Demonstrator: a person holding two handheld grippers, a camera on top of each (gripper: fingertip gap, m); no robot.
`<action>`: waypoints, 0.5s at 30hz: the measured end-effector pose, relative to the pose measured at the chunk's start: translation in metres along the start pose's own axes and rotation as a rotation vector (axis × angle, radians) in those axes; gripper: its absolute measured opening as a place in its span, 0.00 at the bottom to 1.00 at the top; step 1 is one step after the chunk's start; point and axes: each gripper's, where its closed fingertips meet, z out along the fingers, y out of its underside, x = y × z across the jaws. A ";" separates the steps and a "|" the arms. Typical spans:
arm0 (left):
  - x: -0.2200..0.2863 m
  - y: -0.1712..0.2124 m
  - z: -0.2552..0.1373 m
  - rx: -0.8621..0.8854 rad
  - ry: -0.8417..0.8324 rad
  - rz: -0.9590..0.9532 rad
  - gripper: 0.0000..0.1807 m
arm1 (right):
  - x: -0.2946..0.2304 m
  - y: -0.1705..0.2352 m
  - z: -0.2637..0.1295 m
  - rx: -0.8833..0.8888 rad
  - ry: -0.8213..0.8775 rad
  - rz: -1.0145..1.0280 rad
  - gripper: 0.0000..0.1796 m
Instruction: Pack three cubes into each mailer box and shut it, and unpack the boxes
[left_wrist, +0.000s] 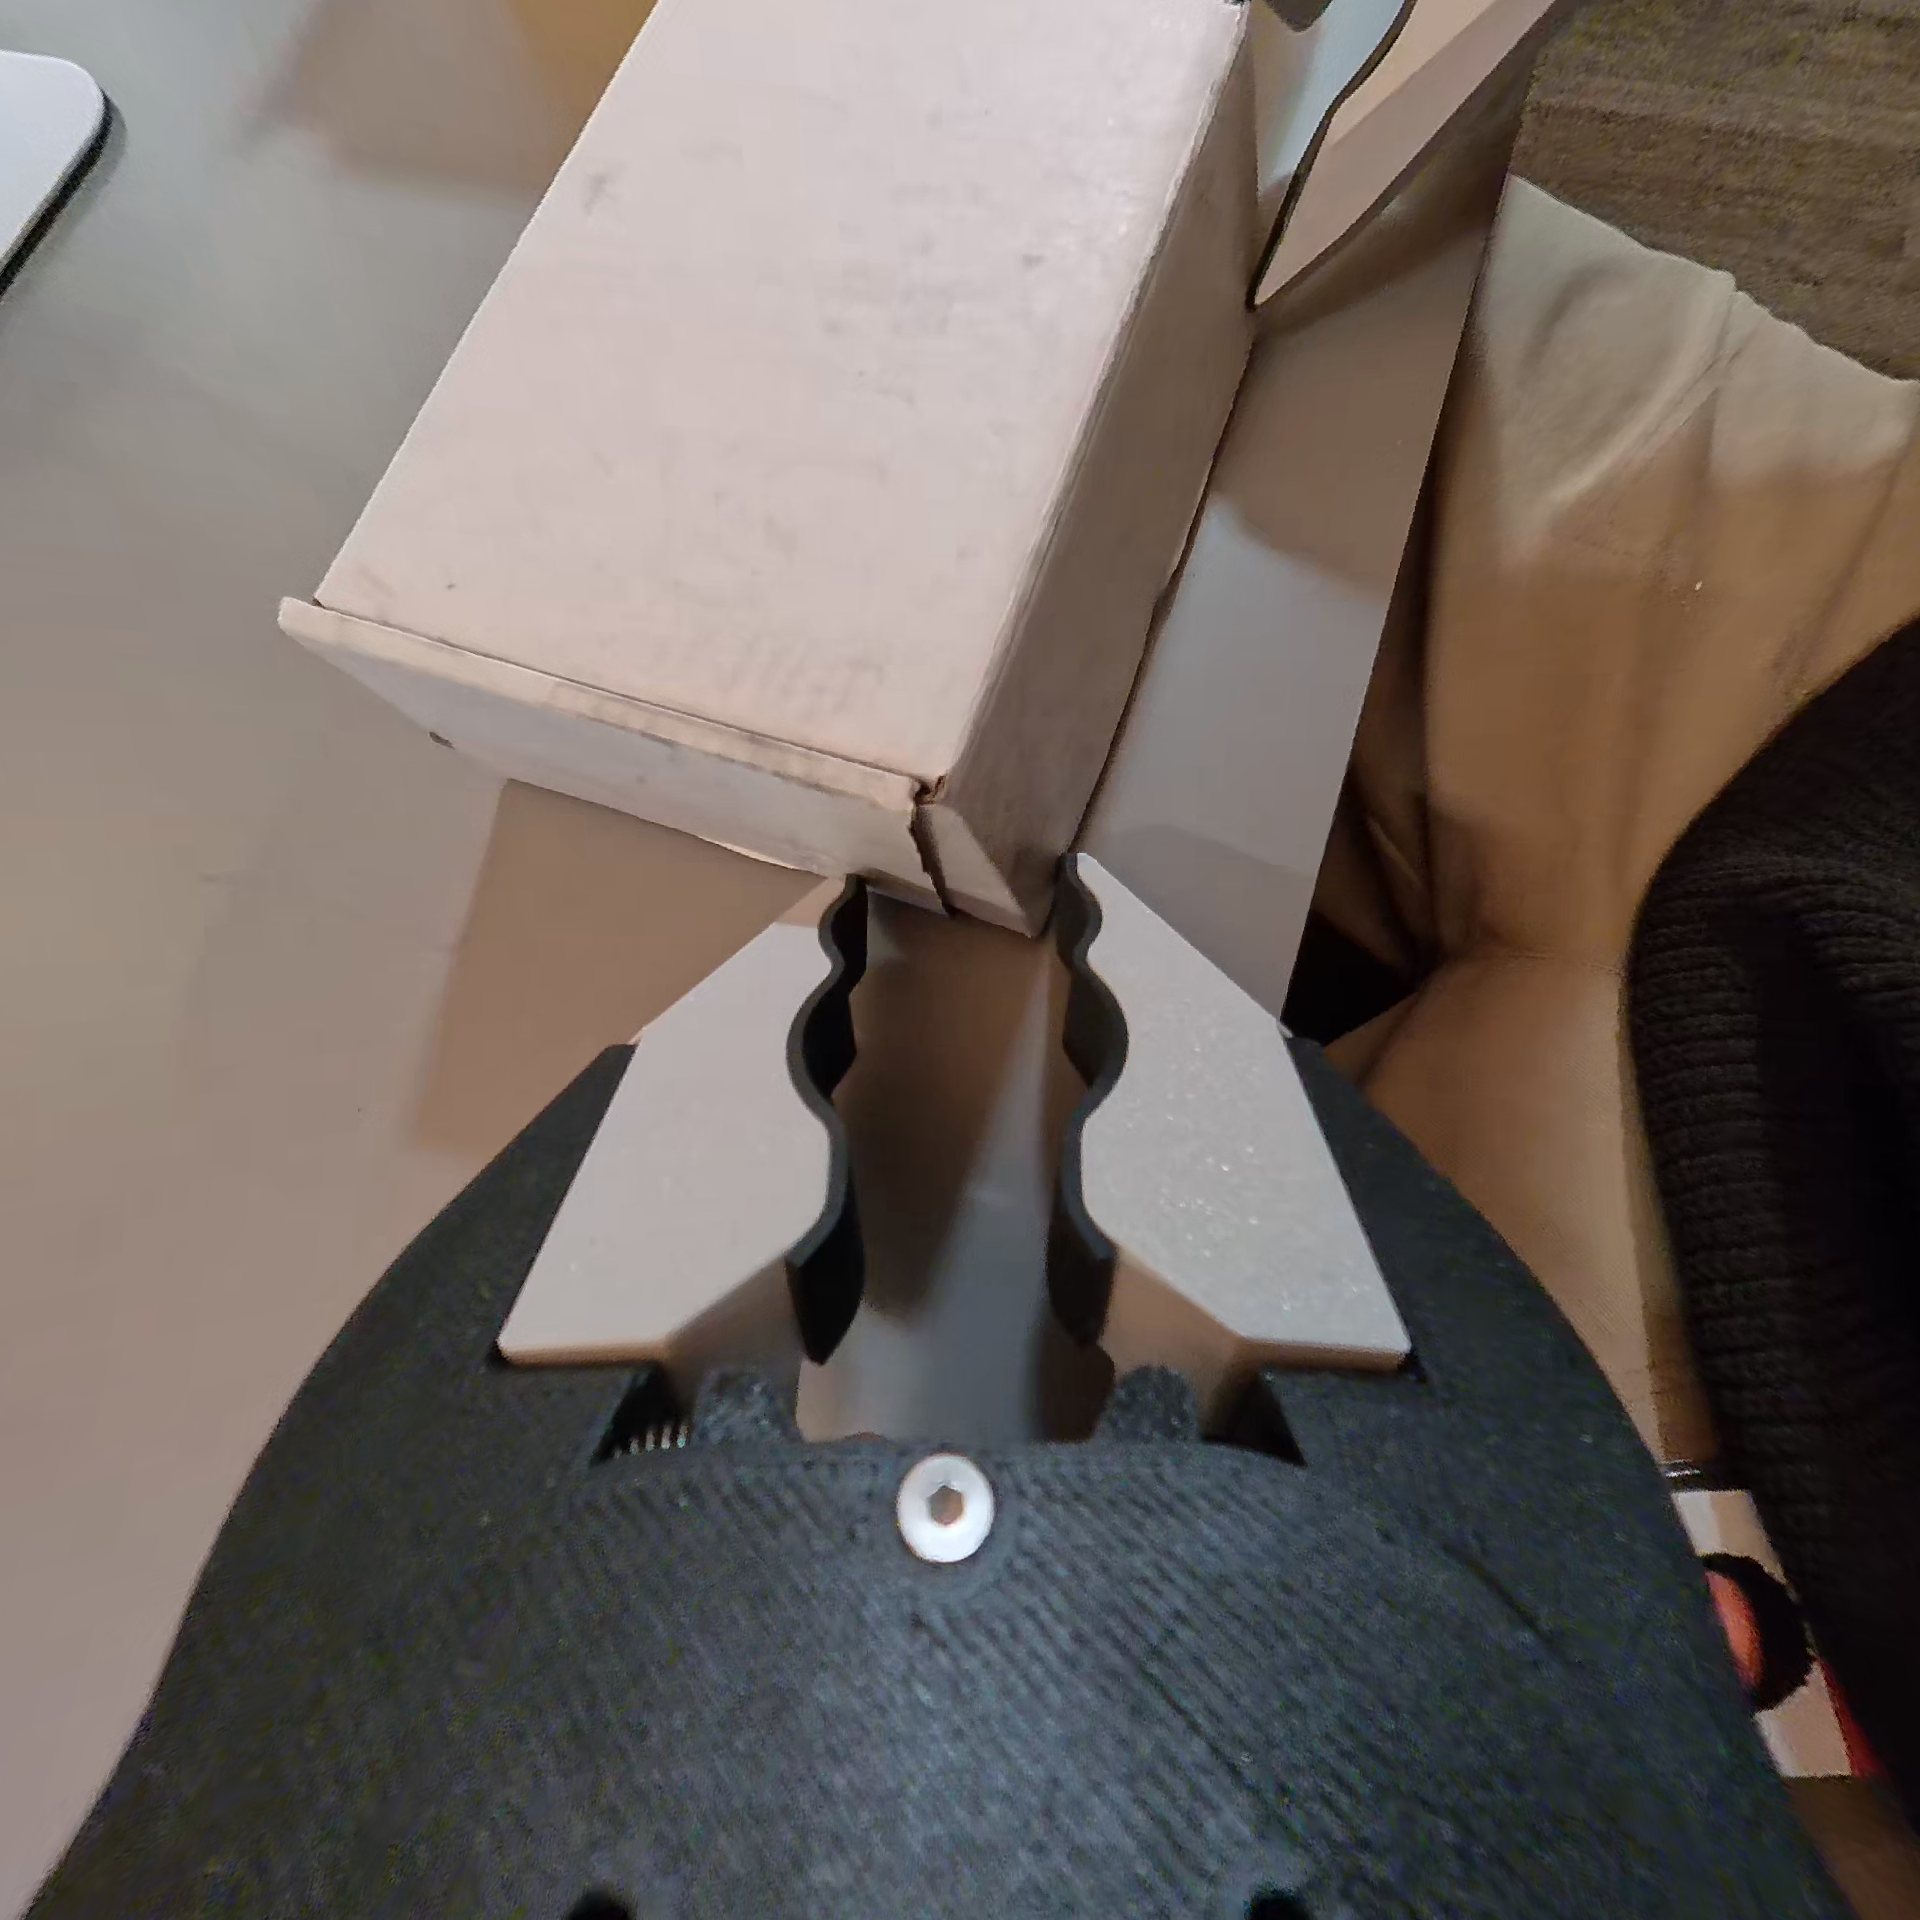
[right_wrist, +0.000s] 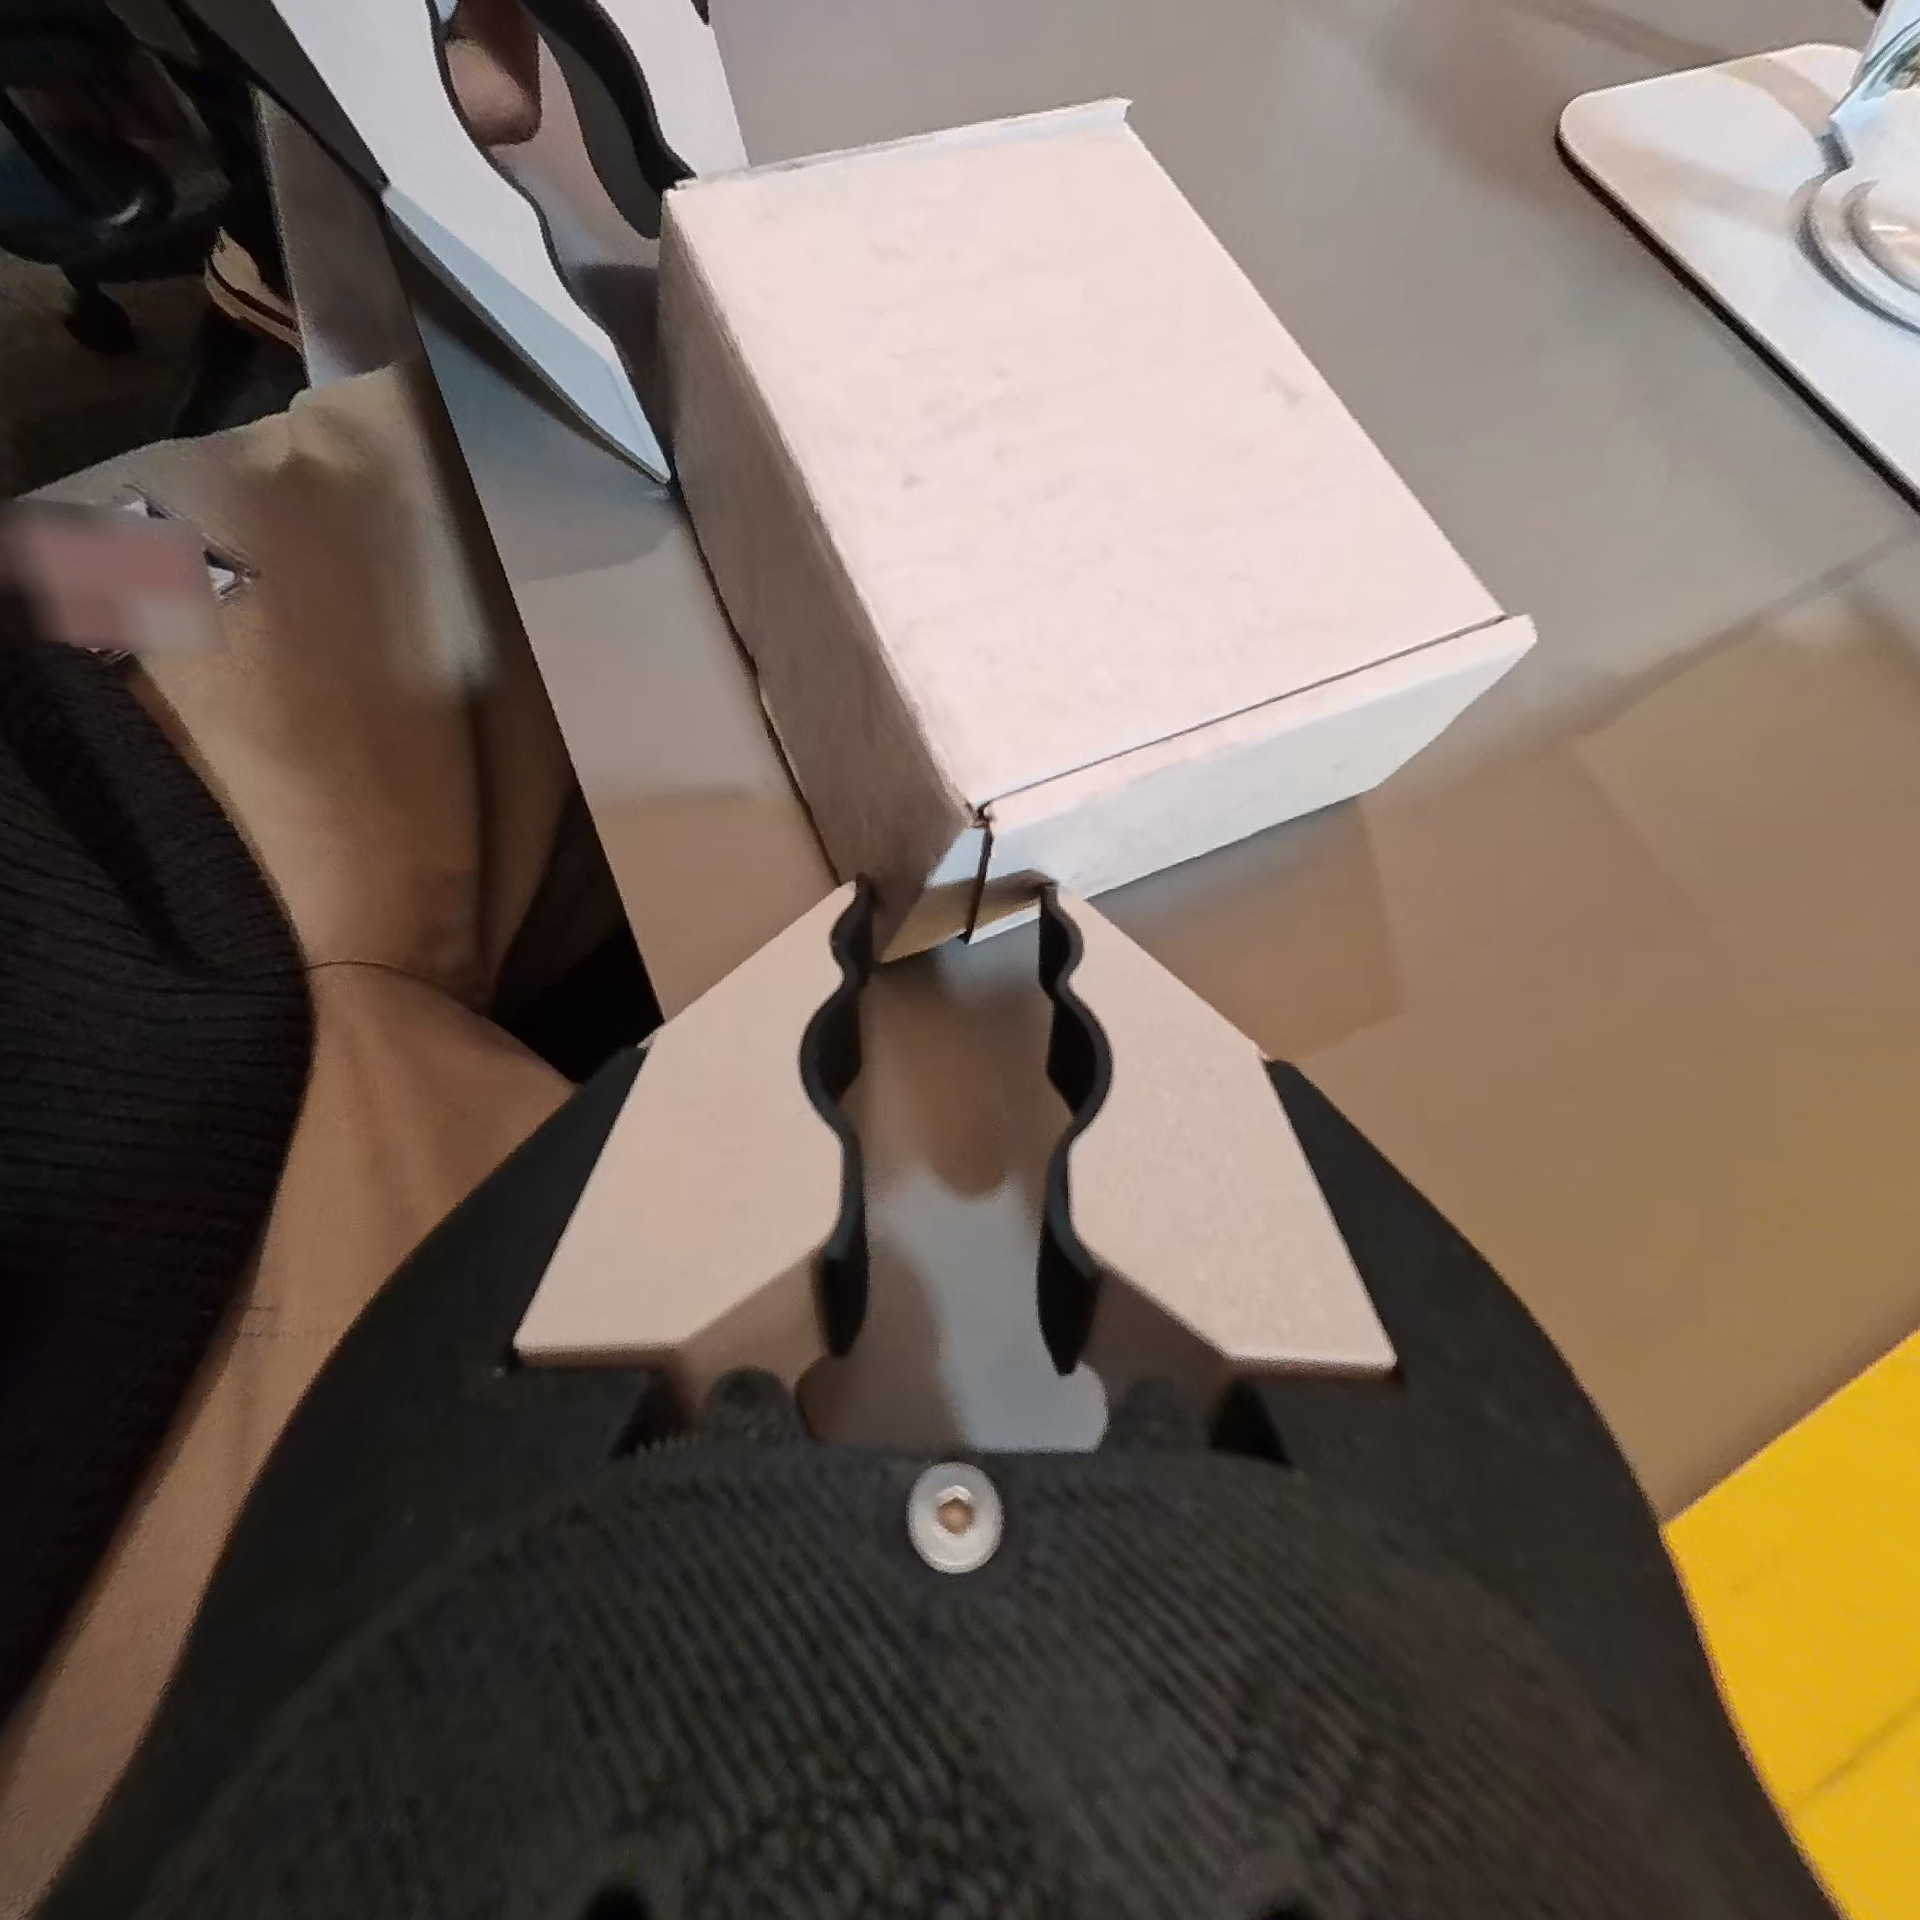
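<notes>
A shut white mailer box is held between both grippers, over the grey table's near edge, its shadow below it. My left gripper is shut on one lower corner of the box. My right gripper is shut on the opposite lower corner of the same box. Each view shows the other gripper's white finger beside the box, at the top right in the left wrist view and at the top left in the right wrist view. No cubes show.
A white mat with a glass object lies at the table's far side; its corner shows in the left view. A yellow surface is at the right. A person's beige lap borders the table edge. There is about 15 cm between the tips of the two grippers.
</notes>
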 end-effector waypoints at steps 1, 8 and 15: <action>0.000 0.000 0.000 0.001 0.006 -0.006 0.20 | 0.000 0.000 0.000 0.002 -0.003 -0.003 0.17; 0.003 0.001 -0.002 0.002 0.041 -0.040 0.20 | -0.007 0.007 0.004 -0.026 -0.066 0.029 0.28; 0.005 0.005 -0.001 -0.018 0.066 -0.056 0.18 | -0.004 0.009 0.006 -0.033 -0.054 0.030 0.19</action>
